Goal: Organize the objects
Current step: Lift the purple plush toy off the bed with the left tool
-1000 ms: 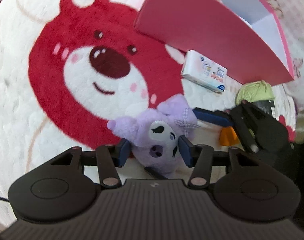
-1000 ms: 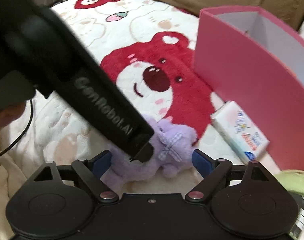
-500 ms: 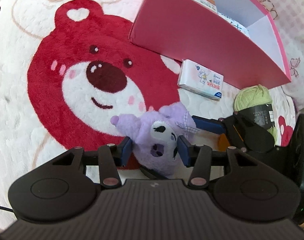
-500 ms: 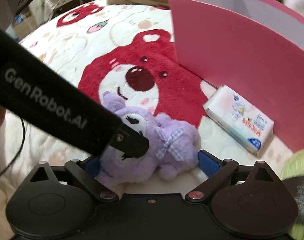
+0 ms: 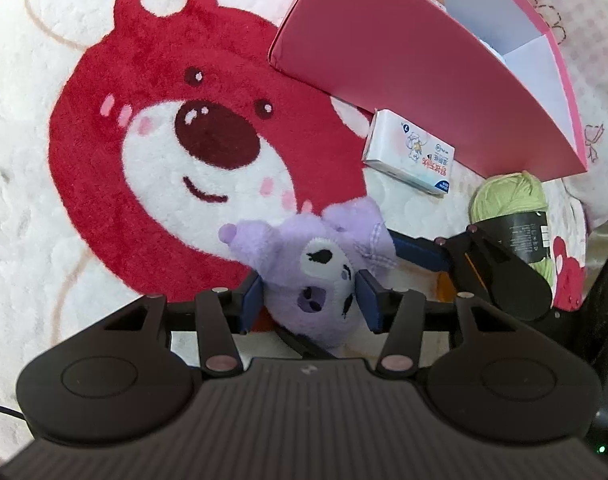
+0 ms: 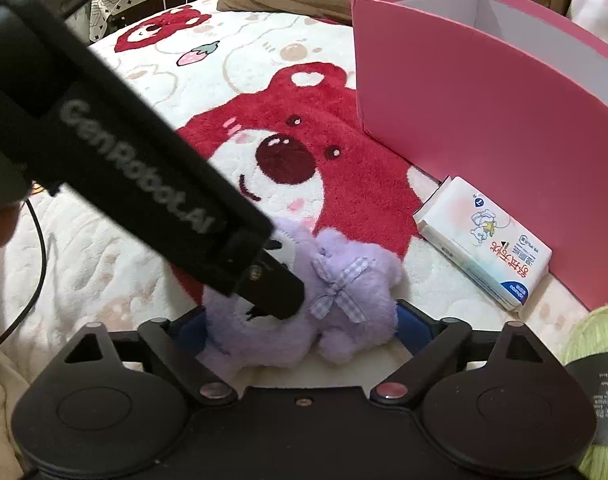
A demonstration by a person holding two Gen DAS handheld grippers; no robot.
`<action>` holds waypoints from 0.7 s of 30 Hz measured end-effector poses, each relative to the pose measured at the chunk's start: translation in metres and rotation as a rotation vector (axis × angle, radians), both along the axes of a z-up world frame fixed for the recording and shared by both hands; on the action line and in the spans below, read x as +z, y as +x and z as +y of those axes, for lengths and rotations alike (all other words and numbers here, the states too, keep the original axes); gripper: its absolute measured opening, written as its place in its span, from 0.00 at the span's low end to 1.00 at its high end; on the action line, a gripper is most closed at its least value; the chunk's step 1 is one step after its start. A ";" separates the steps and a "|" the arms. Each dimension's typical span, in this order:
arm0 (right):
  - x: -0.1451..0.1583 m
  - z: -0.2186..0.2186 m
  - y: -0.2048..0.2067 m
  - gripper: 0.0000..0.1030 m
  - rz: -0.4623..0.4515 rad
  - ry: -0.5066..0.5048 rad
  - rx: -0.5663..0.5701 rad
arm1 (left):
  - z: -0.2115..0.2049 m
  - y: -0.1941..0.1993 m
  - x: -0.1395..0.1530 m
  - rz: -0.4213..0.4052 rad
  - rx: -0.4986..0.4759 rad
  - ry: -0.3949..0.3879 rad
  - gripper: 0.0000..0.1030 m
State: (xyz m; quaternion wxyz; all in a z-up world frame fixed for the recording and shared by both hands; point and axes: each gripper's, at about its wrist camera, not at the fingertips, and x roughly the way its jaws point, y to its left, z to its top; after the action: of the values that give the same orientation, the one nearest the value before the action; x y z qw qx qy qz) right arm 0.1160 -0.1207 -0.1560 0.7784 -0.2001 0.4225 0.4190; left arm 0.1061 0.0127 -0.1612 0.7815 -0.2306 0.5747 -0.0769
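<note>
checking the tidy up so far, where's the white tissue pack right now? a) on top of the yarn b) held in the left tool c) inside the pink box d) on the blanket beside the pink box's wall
d: the tissue pack lies flat on the blanket next to the pink box's outer wall, with no tool on it.

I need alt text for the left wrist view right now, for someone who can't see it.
The left gripper is shut on the head of a purple plush toy lying on a white blanket with a big red bear face. Beyond the toy sit a white tissue pack, a pink box and green yarn; the right gripper reaches in from the right.
</note>
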 end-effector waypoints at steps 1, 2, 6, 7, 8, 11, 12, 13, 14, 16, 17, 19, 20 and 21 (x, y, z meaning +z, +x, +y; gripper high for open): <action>0.001 -0.001 -0.001 0.89 -0.003 0.005 -0.006 | -0.001 0.000 0.001 -0.006 -0.001 0.004 0.47; 0.001 -0.002 -0.002 0.89 -0.001 0.011 -0.016 | -0.002 -0.001 0.002 -0.014 -0.002 0.009 0.46; 0.005 -0.007 -0.003 0.86 0.008 0.037 -0.062 | -0.006 -0.003 0.009 -0.041 -0.023 0.027 0.44; 0.006 -0.007 -0.004 0.86 0.009 0.040 -0.073 | -0.007 -0.004 0.010 -0.047 -0.029 0.029 0.44; 0.008 -0.008 -0.005 0.86 0.009 0.043 -0.085 | -0.008 -0.005 0.012 -0.052 -0.035 0.030 0.44; 0.014 -0.012 -0.007 0.86 0.019 0.053 -0.129 | -0.011 -0.006 0.017 -0.074 -0.059 0.031 0.43; 0.016 -0.013 -0.008 0.86 0.023 0.058 -0.146 | -0.012 -0.006 0.017 -0.077 -0.067 0.037 0.43; 0.018 -0.015 -0.008 0.86 0.028 0.061 -0.164 | -0.013 -0.007 0.018 -0.075 -0.064 0.035 0.43; 0.019 -0.016 -0.008 0.86 0.039 0.064 -0.181 | -0.013 -0.008 0.018 -0.076 -0.063 0.032 0.43; 0.021 -0.019 -0.008 0.86 0.056 0.070 -0.205 | -0.014 -0.009 0.021 -0.084 -0.071 0.026 0.43; 0.023 -0.020 -0.009 0.86 0.059 0.073 -0.215 | -0.014 -0.010 0.023 -0.085 -0.072 0.019 0.43; 0.034 -0.022 -0.020 0.86 0.069 0.077 -0.235 | -0.014 -0.012 0.027 -0.088 -0.080 0.008 0.43; 0.032 -0.023 -0.010 0.86 0.077 0.078 -0.241 | -0.014 -0.014 0.030 -0.092 -0.085 0.004 0.43; 0.033 -0.026 -0.022 0.86 0.083 0.082 -0.247 | -0.014 -0.015 0.033 -0.098 -0.093 0.002 0.43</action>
State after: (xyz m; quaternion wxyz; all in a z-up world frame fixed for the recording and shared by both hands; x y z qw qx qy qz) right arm 0.0940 -0.1468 -0.1227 0.8133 -0.0972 0.4585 0.3449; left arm 0.0907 -0.0016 -0.1282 0.8043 -0.1989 0.5461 -0.1239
